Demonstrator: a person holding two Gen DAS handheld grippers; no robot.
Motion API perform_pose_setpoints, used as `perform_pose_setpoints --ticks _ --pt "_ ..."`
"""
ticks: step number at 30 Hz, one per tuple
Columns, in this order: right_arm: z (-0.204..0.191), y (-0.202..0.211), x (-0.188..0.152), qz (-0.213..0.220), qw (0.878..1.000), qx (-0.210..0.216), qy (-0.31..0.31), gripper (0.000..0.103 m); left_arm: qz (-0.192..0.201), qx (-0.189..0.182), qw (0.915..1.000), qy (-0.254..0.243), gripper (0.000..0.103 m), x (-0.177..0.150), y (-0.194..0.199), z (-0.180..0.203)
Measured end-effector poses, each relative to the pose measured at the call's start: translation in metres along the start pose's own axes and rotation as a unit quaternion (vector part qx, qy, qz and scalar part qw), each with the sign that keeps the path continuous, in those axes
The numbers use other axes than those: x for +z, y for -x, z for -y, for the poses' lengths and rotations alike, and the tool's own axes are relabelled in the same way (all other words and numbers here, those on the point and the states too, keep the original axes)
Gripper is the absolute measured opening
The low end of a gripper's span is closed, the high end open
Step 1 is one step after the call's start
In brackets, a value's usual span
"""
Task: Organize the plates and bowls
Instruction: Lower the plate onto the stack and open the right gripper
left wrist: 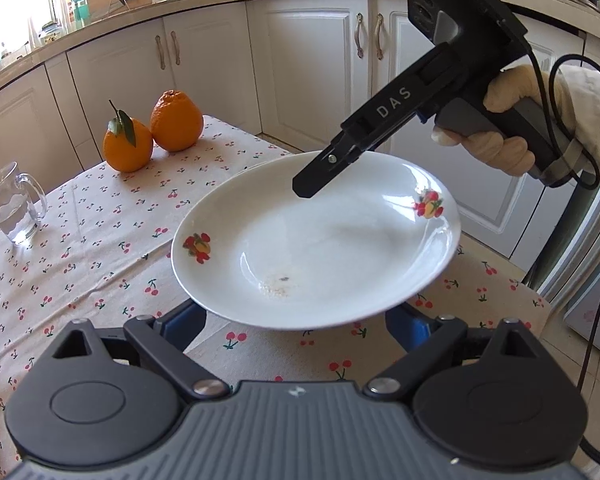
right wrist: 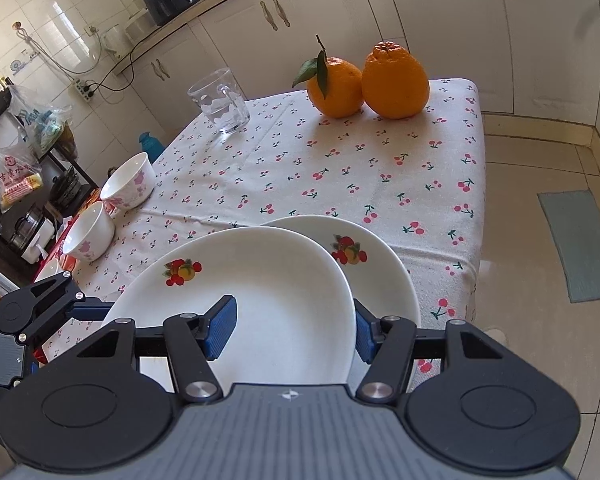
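My right gripper [right wrist: 294, 306] is shut on the near rim of a white plate with fruit decals [right wrist: 260, 280], one blue pad inside the dish and the other behind the rim. A second, matching plate [right wrist: 376, 268] lies on the tablecloth just behind and to the right of it. In the left wrist view the held plate [left wrist: 320, 248] hangs tilted above the table, with the right gripper [left wrist: 312, 184] clamped on its far rim. My left gripper [left wrist: 300, 314] stands open under the plate's near edge, its blue pads apart and touching nothing. Two white bowls with pink flowers [right wrist: 130, 180] [right wrist: 88, 236] sit at the table's left edge.
Two oranges [right wrist: 368, 84] and a glass mug [right wrist: 220, 100] stand at the far end of the cherry-print tablecloth [right wrist: 300, 168]. The body of my left gripper [right wrist: 32, 308] shows at the left. A gloved hand [left wrist: 500, 148] holds the right gripper. Cabinets and tiled floor surround the table.
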State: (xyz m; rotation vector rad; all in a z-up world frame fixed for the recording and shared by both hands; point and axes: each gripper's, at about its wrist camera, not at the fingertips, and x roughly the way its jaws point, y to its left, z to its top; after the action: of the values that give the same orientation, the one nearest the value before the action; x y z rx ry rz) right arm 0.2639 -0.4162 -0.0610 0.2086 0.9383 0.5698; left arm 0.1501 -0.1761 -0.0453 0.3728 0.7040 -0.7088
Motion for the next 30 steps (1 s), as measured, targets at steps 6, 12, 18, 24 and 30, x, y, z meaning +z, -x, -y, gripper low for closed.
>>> perform_pose_setpoints --ticks 6,12,18,24,30 --pt "0.003 0.007 -0.006 0.004 1.000 -0.005 -0.006 0.065 -0.001 -0.004 1.0000 -0.002 0.096 0.001 -0.004 -0.001" --pt "0.003 0.013 -0.011 0.006 1.000 -0.012 -0.010 0.065 -0.001 -0.010 0.9999 -0.003 0.096 0.001 -0.008 -0.001" --pt "0.006 0.017 -0.018 0.008 1.000 -0.018 -0.020 0.065 0.001 -0.016 0.9999 0.002 0.096 0.001 -0.008 -0.004" --pt "0.006 0.023 -0.024 0.008 0.999 -0.031 -0.025 0.065 0.006 -0.018 0.9998 -0.003 0.095 0.001 -0.010 -0.005" --pt "-0.002 0.029 -0.026 0.005 0.999 -0.052 -0.014 0.065 0.009 -0.017 0.9998 -0.001 0.096 0.000 -0.010 -0.006"
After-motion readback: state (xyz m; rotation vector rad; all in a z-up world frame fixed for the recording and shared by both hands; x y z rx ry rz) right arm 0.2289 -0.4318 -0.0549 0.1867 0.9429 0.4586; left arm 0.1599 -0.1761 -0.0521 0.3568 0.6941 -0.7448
